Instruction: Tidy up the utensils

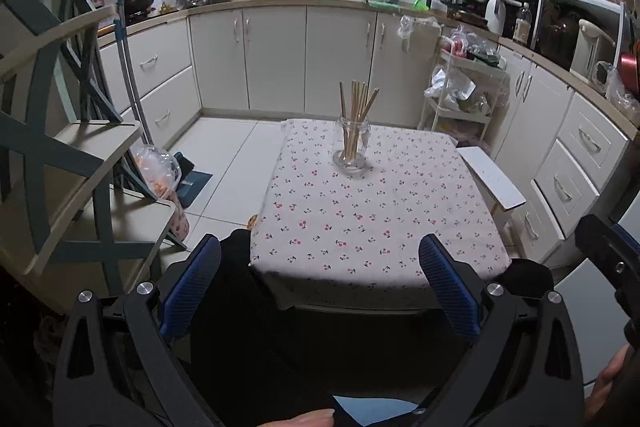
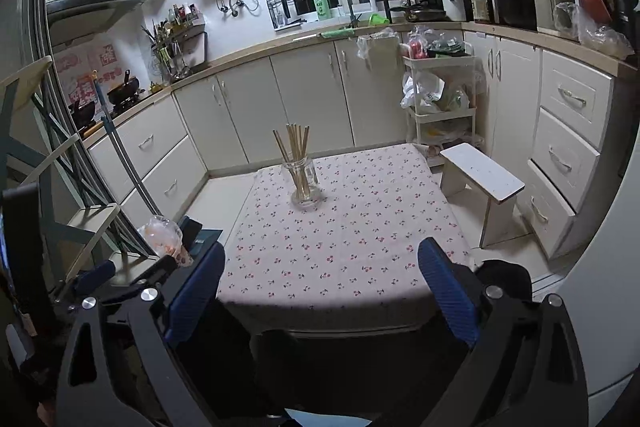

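Chopsticks (image 1: 357,107) upright, fanned, in glass jar (image 1: 352,147); jar toward far end of bench (image 1: 360,227), on cherry-print cloth. Rest of cloth bare. Left claw (image 1: 320,283) spread wide, nothing between blue pads, back at near bench edge, well apart from jar. Right claw (image 2: 322,287) likewise wide, nothing held, also at near edge. White stool (image 2: 486,179) just beside bench, right.
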